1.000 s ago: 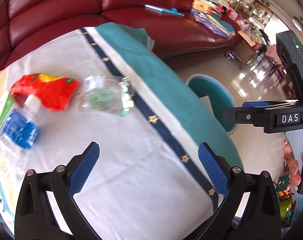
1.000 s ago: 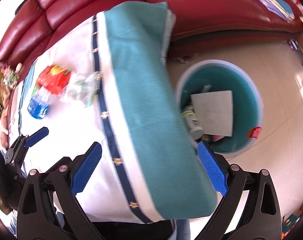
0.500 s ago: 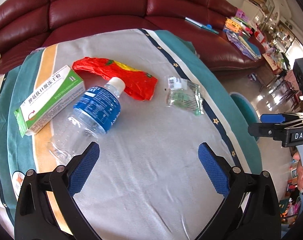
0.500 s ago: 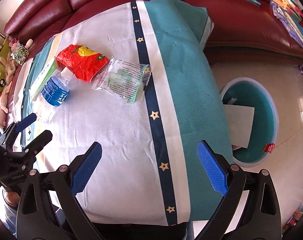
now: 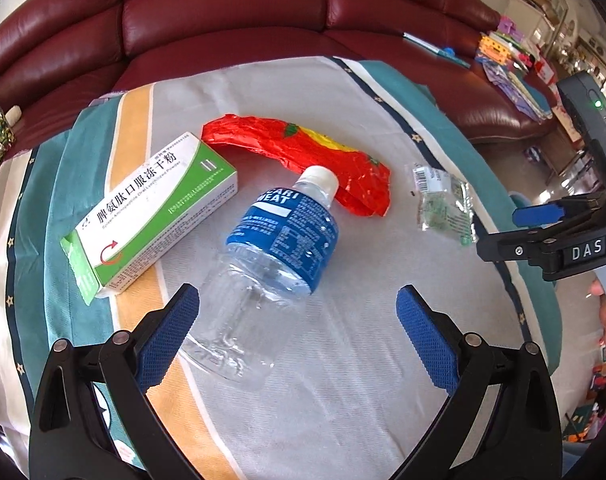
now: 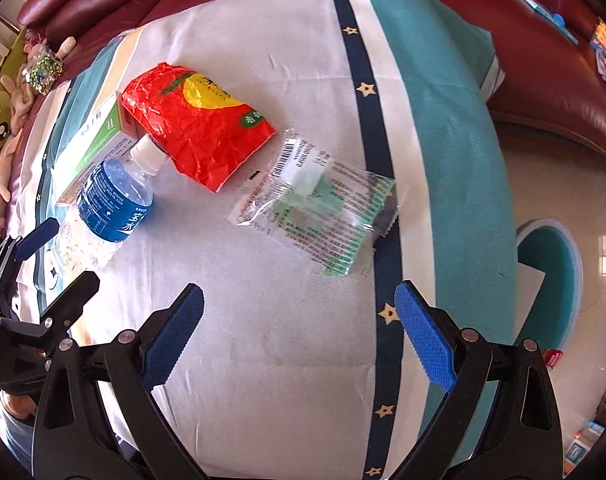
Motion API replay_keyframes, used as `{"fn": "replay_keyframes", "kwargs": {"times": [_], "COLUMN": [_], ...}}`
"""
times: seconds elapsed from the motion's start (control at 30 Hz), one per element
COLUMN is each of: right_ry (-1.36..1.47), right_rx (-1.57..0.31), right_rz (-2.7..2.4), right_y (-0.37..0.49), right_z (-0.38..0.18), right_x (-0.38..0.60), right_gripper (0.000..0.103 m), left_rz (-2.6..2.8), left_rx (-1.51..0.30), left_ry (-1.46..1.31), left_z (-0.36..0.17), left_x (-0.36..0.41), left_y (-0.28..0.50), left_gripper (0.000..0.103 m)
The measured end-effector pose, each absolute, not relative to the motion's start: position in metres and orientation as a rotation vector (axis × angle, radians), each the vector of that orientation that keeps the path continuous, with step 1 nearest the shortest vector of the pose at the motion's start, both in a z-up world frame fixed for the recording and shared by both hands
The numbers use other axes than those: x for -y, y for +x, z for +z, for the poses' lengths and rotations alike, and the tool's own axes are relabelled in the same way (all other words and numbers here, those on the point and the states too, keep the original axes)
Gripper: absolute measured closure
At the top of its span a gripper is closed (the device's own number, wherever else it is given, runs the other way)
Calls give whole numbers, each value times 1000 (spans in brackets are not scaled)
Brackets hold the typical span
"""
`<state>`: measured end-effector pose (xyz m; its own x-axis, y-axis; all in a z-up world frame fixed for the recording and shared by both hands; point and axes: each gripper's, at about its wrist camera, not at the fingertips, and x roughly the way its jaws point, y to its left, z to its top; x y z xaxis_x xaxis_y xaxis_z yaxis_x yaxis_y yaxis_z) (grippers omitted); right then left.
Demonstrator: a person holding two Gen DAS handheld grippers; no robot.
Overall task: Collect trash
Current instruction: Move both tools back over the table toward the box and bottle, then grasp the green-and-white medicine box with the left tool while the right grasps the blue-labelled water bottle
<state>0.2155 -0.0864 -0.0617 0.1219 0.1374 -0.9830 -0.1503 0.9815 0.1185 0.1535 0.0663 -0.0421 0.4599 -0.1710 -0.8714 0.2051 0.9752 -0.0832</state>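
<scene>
Hovering our spread, empty left gripper (image 5: pixel 297 326) over the clear blue-labelled plastic bottle (image 5: pixel 269 254) lying on the striped tablecloth (image 5: pixel 343 392), we judge it light, slippery; grip mid-body, right gripper (image 6: pixel 299 330) likewise spread

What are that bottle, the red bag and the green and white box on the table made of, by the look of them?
The bottle looks like thin clear plastic: you see the cloth through it, and it has a glossy blue label and white cap. The red bag seems to be crinkly plastic or foil film, sharply creased and shiny. The box looks like printed cardboard, with crisp folded edges and a slight sheen.
</scene>
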Motion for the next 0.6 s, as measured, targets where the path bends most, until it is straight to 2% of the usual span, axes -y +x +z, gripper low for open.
{"fn": "replay_keyframes", "kwargs": {"times": [0.27,0.6], "right_ry": [33,65], "right_rx": [-1467,-1459], "right_rz": [245,310], "right_y": [224,237], "right_z": [-66,-63], "right_x": [50,-47], "right_gripper": [11,11], "left_rz": [-253,-207], "left_rx": [-1115,-1080], "left_ry": [-49,-112], "left_z": [-61,-53], "left_x": [-113,-174], "left_y": [150,123], "left_gripper": [4,4]}}
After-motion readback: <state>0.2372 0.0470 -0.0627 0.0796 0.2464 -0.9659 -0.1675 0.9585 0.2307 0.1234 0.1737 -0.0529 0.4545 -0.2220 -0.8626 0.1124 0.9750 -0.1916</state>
